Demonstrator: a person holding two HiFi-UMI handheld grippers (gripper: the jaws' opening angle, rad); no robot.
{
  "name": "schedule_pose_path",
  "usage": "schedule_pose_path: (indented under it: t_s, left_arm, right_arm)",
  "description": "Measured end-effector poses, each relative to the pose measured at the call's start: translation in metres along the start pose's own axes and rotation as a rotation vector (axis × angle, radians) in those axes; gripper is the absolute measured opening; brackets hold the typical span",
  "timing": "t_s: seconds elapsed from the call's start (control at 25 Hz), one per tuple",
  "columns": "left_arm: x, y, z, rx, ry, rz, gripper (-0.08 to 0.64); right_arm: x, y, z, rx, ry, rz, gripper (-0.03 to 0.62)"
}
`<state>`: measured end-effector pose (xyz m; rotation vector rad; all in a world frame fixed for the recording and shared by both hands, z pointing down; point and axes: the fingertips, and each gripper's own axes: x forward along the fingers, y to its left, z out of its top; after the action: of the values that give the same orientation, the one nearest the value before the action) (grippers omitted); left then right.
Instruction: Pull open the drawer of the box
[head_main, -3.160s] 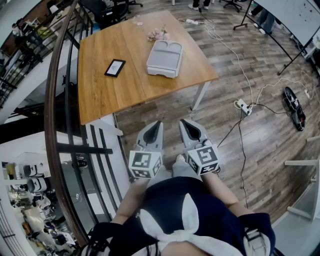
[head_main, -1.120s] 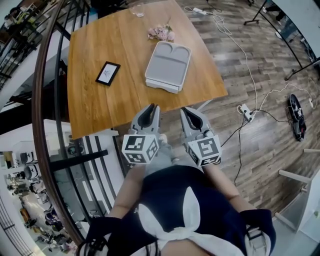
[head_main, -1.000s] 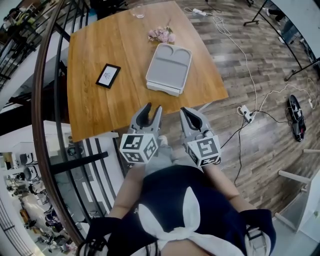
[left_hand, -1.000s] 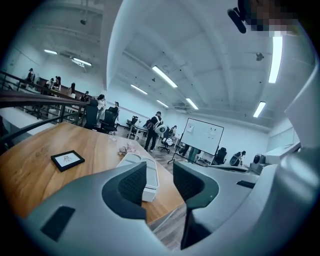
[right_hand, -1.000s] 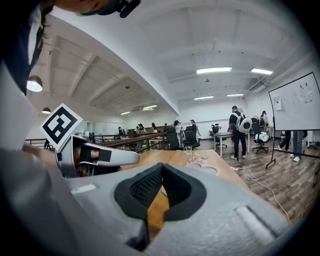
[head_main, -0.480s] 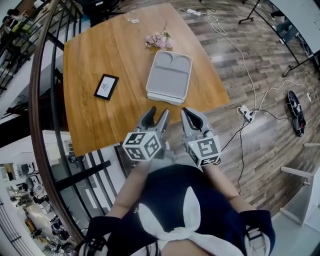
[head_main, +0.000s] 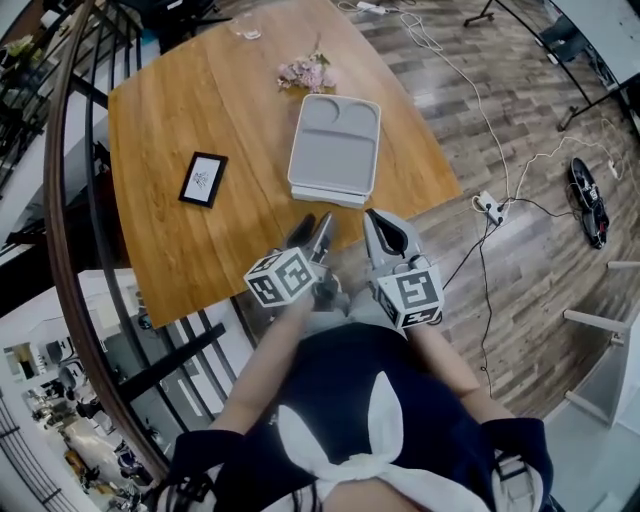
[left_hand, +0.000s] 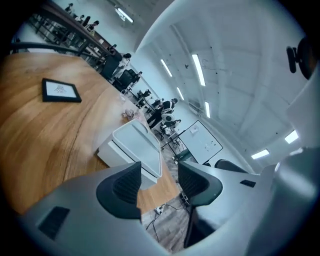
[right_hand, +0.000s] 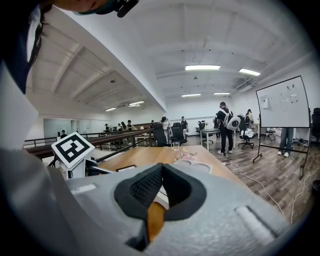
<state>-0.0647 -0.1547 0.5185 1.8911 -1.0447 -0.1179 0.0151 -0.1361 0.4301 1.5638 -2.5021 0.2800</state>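
So far none of the pull is done: the box (head_main: 335, 150) sits on the tabletop (head_main: 230, 110), and its drawer (head_main: 326, 193) faces us and looks closed. We hold the left gripper (head_main: 316, 222) near that front, jaws spread with nothing between them. The right gripper (head_main: 375, 220) beside it is pressed together, empty. Reaching, gripping and pulling are all left.

Head view steep overhead; gripper views low, near; box (head_main: 333, 150) (left_hand: 135, 145) (right_hand: 192, 165) shared.
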Motion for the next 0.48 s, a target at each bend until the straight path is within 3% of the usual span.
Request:
schedule_pose_path:
  t_s: [0.48]
  left_arm:
    - [0.034, 0.042, -0.024, -0.178, 0.048, -0.007, 0.225]
  right_arm:
    - [0.017, -0.002, -0.022, -0.015, 0.061, 0.011, -0.003]
